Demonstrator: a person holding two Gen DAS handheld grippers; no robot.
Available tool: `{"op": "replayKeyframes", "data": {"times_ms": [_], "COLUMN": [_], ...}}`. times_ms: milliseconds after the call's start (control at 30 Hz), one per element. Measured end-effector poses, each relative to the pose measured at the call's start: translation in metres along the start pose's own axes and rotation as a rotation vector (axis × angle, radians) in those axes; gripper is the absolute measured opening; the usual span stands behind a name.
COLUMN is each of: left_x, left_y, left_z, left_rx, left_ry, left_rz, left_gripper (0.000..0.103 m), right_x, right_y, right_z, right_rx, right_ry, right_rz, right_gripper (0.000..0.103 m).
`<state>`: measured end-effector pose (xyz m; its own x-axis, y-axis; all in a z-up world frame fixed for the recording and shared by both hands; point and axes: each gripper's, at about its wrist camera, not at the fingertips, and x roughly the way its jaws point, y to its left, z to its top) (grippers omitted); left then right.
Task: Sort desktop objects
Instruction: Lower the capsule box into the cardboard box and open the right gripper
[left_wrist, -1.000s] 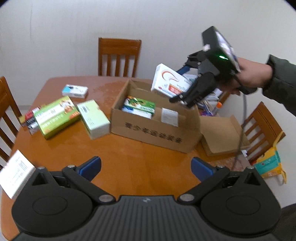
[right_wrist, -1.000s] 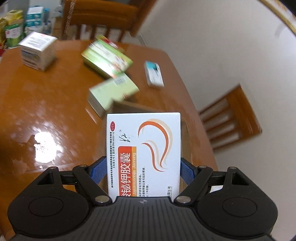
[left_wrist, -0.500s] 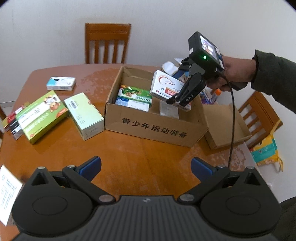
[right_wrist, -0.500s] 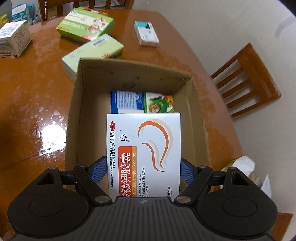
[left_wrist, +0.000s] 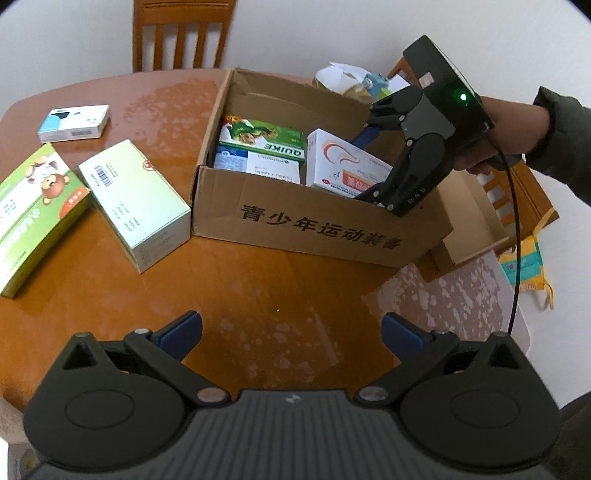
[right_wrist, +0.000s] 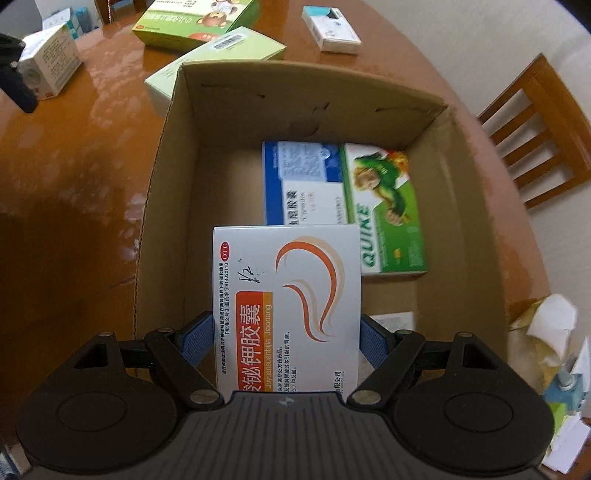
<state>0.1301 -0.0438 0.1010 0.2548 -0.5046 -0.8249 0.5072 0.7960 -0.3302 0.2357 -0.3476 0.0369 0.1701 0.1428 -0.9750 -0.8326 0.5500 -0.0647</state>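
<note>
Right wrist: right gripper (right_wrist: 286, 343), pinching the white box (right_wrist: 286, 306), has dropped into the carton (right_wrist: 166, 155); left gripper (left_wrist: 291, 332) spread.

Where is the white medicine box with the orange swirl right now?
The white box is clamped in the right gripper, held inside the cardboard carton, beside the green box.

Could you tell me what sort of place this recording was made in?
Probably a home dining room: a glossy round wooden dining table with matching slat-back wooden chairs against a plain white wall. Medicine boxes lie scattered around a cardboard box.
</note>
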Motion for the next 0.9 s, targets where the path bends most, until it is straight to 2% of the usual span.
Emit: {"op": "replayKeyframes", "data": {"times_ms": [167, 267, 367, 467, 600, 900], "left_x": [0.013, 0.018, 0.019, 0.019, 0.021, 0.020], "left_y": [0.006, 0.009, 0.010, 0.011, 0.010, 0.007], "left_z": [0.000, 0.000, 0.000, -0.001, -0.004, -0.005], "left_rx": [0.024, 0.018, 0.013, 0.013, 0.011, 0.008], "left_ry": [0.034, 0.041, 0.041, 0.041, 0.046, 0.044], "left_rz": [0.000, -0.005, -0.005, -0.005, -0.005, 0.002], "left_gripper": [0.103, 0.103, 0.103, 0.103, 0.103, 0.103], "right_x": [-0.003, -0.012, -0.023, -0.027, -0.025, 0.006], "right_y": [-0.008, -0.017, -0.026, -0.030, -0.035, -0.015], "right_z": [-0.002, -0.005, -0.011, -0.018, -0.016, 0.000], "right_rx": [0.029, 0.100, 0.145, 0.135, 0.155, 0.127], "right_ry": [0.002, -0.025, -0.015, -0.001, -0.002, 0.008], "right_rz": [-0.010, 0.010, -0.013, -0.065, -0.070, 0.058], "right_gripper": [0.085, 0.085, 0.085, 0.085, 0.085, 0.084]}}
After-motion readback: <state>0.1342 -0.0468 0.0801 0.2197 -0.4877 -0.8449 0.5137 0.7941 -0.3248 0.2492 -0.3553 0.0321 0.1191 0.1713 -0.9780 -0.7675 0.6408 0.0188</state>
